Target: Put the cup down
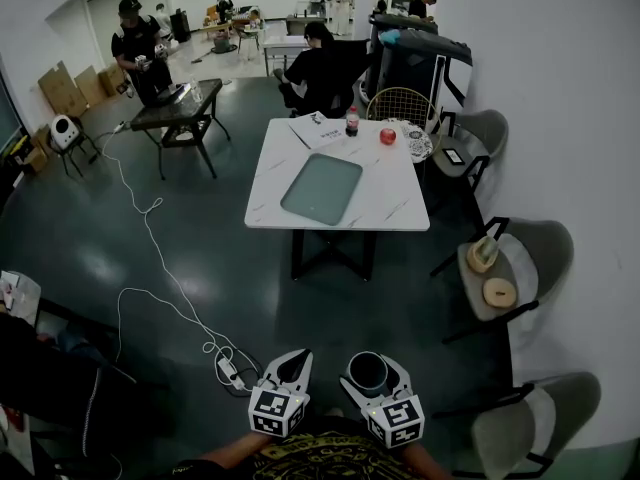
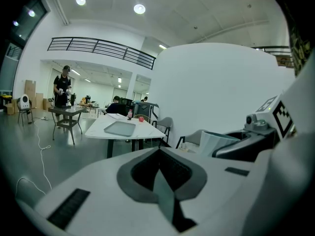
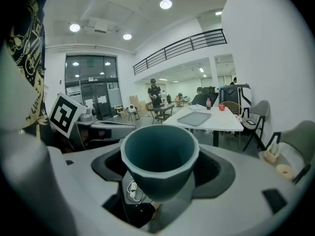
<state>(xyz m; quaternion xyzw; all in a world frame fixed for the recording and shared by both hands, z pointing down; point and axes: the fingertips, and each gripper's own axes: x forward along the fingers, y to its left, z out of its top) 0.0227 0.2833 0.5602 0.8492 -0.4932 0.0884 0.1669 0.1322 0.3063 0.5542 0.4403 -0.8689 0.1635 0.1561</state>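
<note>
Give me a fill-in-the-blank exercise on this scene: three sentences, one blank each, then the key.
1. The right gripper is shut on a dark, upright ____.
2. The left gripper has its jaws together and holds ____.
3. Far ahead, a bottle with a red cap stands on a white ____.

Missing words: cup; nothing; table.
</note>
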